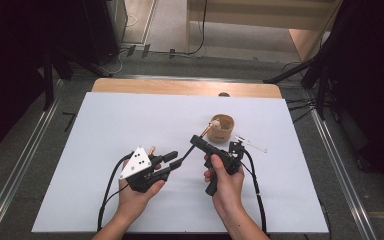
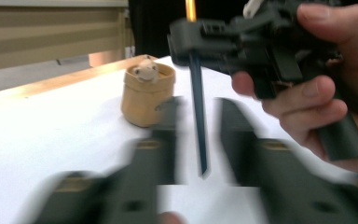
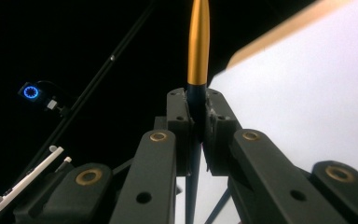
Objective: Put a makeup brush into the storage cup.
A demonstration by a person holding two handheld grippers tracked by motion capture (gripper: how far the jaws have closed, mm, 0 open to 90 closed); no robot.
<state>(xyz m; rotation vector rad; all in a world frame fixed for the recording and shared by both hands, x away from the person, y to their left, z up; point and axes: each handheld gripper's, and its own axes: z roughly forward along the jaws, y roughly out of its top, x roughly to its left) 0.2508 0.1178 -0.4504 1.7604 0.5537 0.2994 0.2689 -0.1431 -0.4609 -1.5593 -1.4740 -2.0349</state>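
Right gripper (image 1: 196, 140) clamped on your pen (image 3: 198, 51), gold end toward wooden cup (image 1: 222, 128) at 1 o'clock; your left gripper (image 2: 198, 140) jaws apart, flanking pen's dark tip.

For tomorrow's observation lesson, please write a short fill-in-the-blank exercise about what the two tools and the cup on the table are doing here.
1. The right tool is shut on a dark pen with a ____ end.
2. The left tool has its jaws ____, with the pen's tip between them.
3. The small tan cup stands on the ____ table sheet.
4. The cup is nearest the ____ tool.

Missing words: gold; open; white; right
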